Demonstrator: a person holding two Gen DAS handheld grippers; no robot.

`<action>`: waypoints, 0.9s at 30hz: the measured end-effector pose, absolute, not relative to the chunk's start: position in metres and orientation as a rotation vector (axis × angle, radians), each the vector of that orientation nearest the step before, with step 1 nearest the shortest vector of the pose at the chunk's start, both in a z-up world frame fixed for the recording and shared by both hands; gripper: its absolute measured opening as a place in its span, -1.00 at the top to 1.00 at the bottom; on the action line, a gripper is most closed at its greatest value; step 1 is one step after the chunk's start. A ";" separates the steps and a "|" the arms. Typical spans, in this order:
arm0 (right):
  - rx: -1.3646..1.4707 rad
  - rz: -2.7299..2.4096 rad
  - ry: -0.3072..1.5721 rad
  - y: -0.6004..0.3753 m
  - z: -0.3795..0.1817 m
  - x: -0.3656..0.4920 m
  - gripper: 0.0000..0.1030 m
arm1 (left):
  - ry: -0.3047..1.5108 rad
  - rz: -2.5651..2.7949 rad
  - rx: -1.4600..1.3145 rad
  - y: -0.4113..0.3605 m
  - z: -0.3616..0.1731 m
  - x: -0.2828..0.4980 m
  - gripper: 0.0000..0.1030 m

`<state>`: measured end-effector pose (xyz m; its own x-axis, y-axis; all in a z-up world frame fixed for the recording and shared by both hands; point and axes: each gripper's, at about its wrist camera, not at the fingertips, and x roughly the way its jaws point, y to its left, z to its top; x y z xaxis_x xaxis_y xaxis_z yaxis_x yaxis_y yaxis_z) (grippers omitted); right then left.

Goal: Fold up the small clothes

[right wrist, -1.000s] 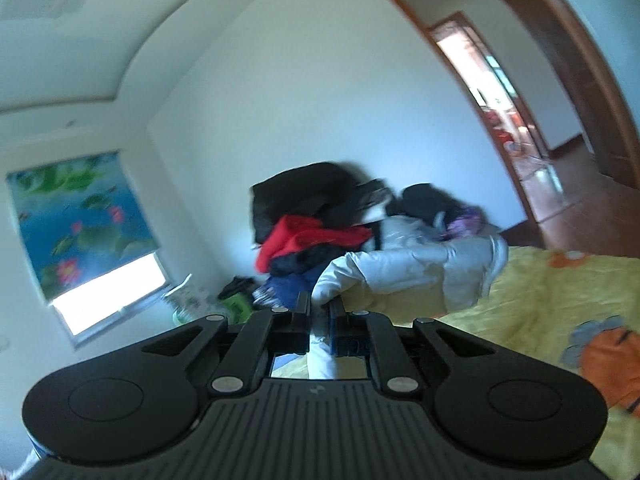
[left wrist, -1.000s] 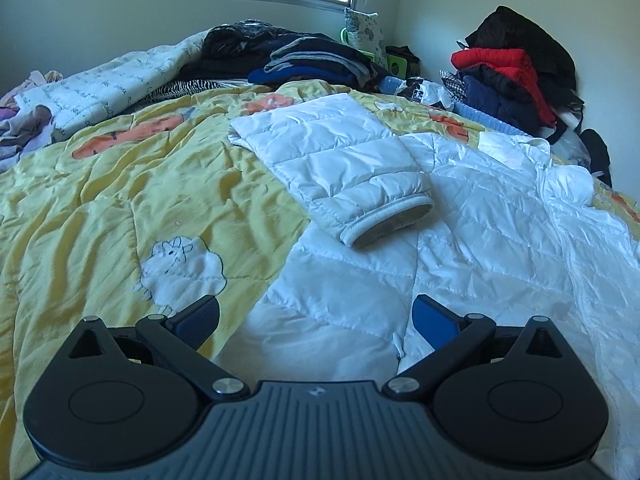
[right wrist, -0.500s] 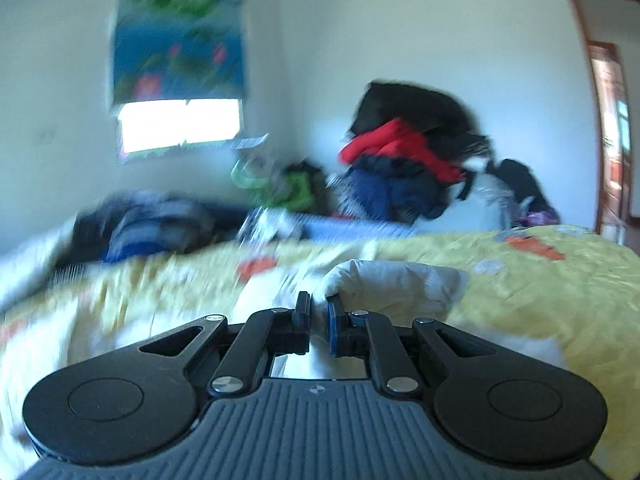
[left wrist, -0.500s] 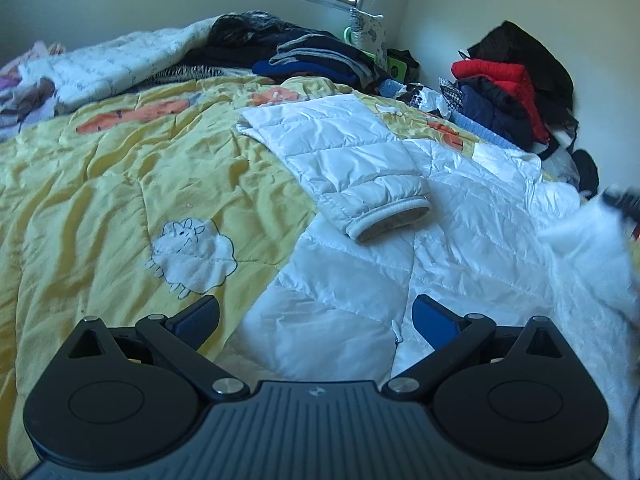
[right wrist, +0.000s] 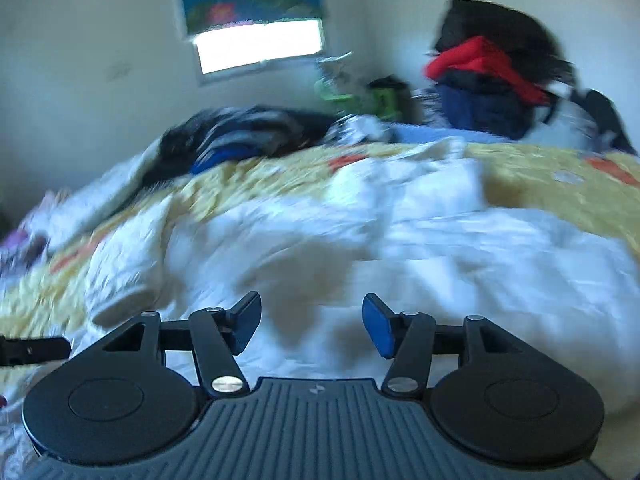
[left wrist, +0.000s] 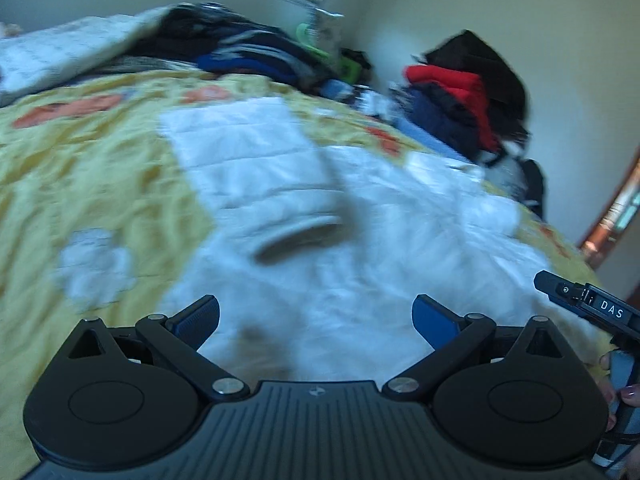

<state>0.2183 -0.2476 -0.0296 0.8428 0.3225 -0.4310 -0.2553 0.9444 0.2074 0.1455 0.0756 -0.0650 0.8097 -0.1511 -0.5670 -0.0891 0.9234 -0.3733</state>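
A small white quilted jacket (left wrist: 360,248) lies spread on the yellow quilt (left wrist: 92,168). One sleeve (left wrist: 260,184) is folded across its body, cuff toward me. My left gripper (left wrist: 316,316) hovers open over the jacket's near hem, nothing between its fingers. In the right wrist view the same jacket (right wrist: 400,248) lies rumpled, with the other sleeve dropped over it. My right gripper (right wrist: 312,324) is above the cloth; its jaws are opening and nothing is between them. Both views are blurred.
Piles of dark, blue and red clothes (left wrist: 460,104) stand at the bed's far right corner, with more dark clothing (left wrist: 240,52) along the far edge under the window (right wrist: 260,46). The other hand-held gripper's body (left wrist: 588,308) shows at the right, held by a hand (left wrist: 624,392).
My right gripper swung down from facing the wall to the bed, carried the white sleeve over the jacket, and let it go as its jaws parted. The left gripper tilted slightly.
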 end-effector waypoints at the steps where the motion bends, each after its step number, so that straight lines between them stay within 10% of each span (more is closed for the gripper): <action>1: 0.176 0.273 0.464 -0.261 -0.028 0.213 -0.19 | 0.627 -0.051 -0.403 0.070 -0.063 0.149 -1.00; 13: 0.299 -0.107 0.487 -0.365 -0.059 0.226 0.15 | 0.667 -0.065 -0.220 -0.006 -0.068 0.246 -0.97; 17: 0.269 -0.219 0.561 -0.378 -0.081 0.235 0.73 | 0.748 0.008 -0.137 -0.017 -0.093 0.281 -0.43; 27: 0.352 -0.177 0.521 -0.394 -0.097 0.231 0.70 | 0.661 0.014 -0.057 -0.024 -0.105 0.270 -0.42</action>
<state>0.2311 -0.3940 -0.0974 0.8540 -0.0766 -0.5147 0.2536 0.9249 0.2833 0.2704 -0.0236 -0.1045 0.7893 -0.0049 -0.6140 -0.0313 0.9983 -0.0482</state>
